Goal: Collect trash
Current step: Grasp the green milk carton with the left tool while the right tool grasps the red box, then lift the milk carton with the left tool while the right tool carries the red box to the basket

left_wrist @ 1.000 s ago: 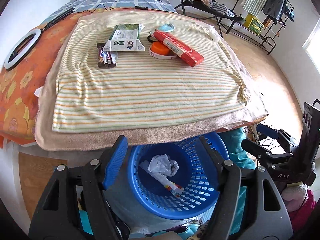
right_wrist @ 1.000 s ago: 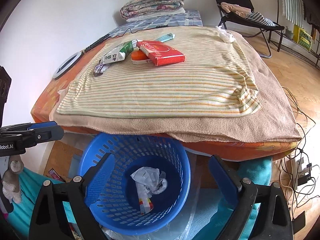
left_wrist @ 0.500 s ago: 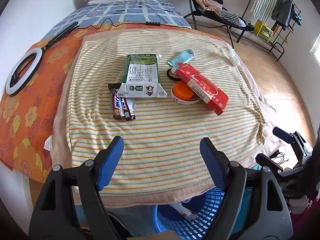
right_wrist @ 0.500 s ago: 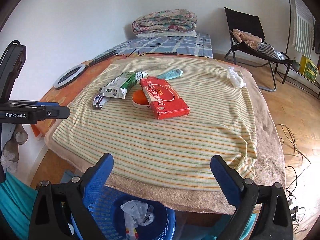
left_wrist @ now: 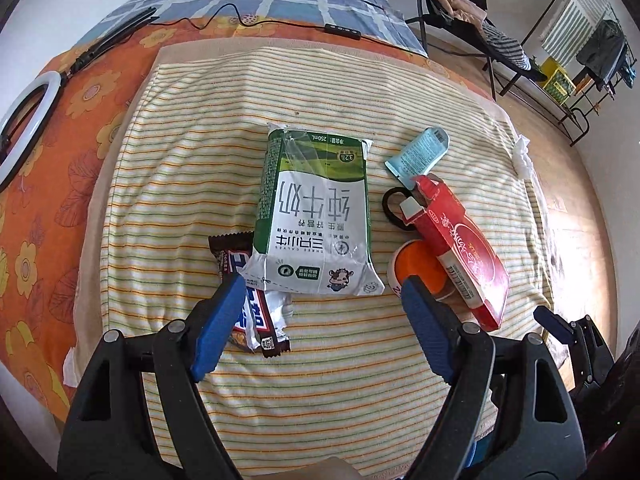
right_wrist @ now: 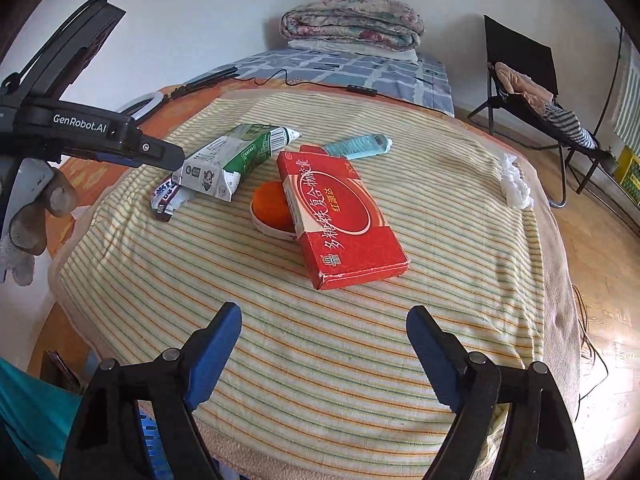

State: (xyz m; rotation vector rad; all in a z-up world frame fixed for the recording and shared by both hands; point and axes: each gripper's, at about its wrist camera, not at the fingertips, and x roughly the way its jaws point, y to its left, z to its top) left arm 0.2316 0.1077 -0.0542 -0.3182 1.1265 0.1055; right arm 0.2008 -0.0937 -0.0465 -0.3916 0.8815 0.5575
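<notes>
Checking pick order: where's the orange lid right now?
The orange lid lies mid-bed on the striped towel, partly tucked under the left edge of the red box; in the left wrist view it sits right of the milk carton.

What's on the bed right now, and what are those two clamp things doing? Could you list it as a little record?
surface: striped towel on a bed
milk carton: lying flat, overlapping the candy wrapper
red box: resting partly on the orange lid
blue sachet: behind the red box
white tissue: at the towel's far right edge
left gripper: open, empty, over the carton's near end
right gripper: empty, jaws closing slightly
</notes>
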